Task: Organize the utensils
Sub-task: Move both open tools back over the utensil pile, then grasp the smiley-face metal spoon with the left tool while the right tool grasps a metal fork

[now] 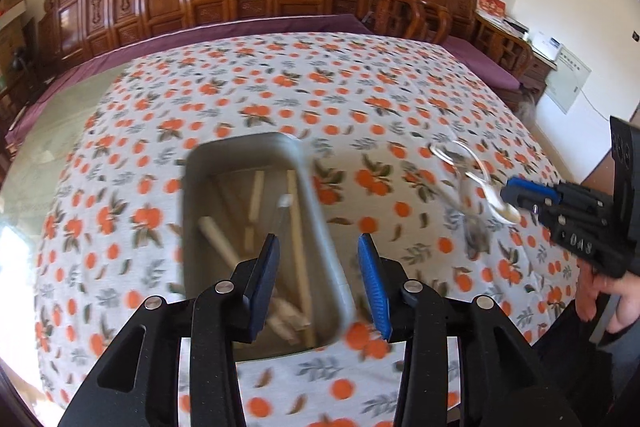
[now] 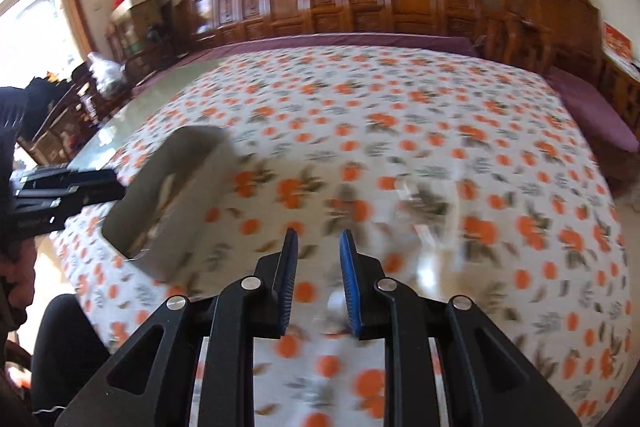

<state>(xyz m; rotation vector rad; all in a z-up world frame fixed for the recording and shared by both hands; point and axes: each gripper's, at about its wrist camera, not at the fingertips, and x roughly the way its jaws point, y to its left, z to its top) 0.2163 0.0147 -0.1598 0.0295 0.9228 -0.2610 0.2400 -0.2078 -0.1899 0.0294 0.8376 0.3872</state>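
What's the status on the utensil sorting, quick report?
Left gripper open, empty, over the grey bin holding chopsticks. Right gripper open, empty. Metal utensils loose on the tablecloth. Nothing blocking.

The right gripper [image 2: 318,279], its fingers [image 2: 288,279] parted and empty, hangs over the orange-print tablecloth [image 2: 400,115]; a grey bin [image 2: 180,187] sits left.

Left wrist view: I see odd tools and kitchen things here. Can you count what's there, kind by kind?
Handheld grippers: 2, the left gripper and the right gripper
Grey tray: 1
Orange-print tablecloth: 1
Pale sticks in the tray: too blurred to count
Loose utensils on the cloth: too blurred to count
Total counted: 4
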